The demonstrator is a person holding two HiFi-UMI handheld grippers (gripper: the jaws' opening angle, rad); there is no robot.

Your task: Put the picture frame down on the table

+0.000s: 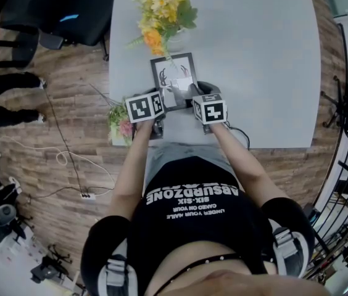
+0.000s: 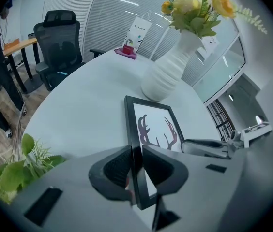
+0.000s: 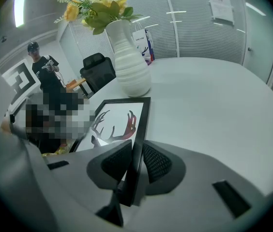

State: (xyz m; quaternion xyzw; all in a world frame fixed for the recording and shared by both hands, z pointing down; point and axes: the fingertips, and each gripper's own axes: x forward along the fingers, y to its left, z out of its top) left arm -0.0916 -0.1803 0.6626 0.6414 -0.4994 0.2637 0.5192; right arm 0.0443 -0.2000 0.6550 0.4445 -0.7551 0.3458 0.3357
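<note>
The picture frame [image 1: 175,79], black-edged with an antler drawing, sits at the middle of the head view, over the near part of the grey counter [image 1: 266,73], held from both sides. The left hand-held gripper [image 1: 160,111] is clamped on the frame's left rail near its lower corner; in the left gripper view its jaws [image 2: 136,166] pinch the thin black edge of the frame [image 2: 153,129]. The right hand-held gripper [image 1: 197,97] is clamped on the opposite rail, and in the right gripper view [image 3: 135,163] the frame [image 3: 114,122] runs away from the jaws toward the upper left. Whether the frame's far edge touches the counter cannot be told. Just beyond that far edge stands a white ribbed vase [image 2: 168,71] with yellow and orange flowers [image 1: 161,11], which overhang the top of the frame in the head view and close off the space behind it. At the counter's left edge, beside the left hand-held gripper, a small green plant [image 1: 120,122] with a pink bloom crowds that side. A paper bag [image 2: 136,33] stands at the counter's far end. A black office chair [image 1: 69,8] fills the upper left of the head view, and a cable [image 1: 69,165] trails over the wooden floor below it. A person [image 3: 42,64] stands at the upper left of the right gripper view.
</note>
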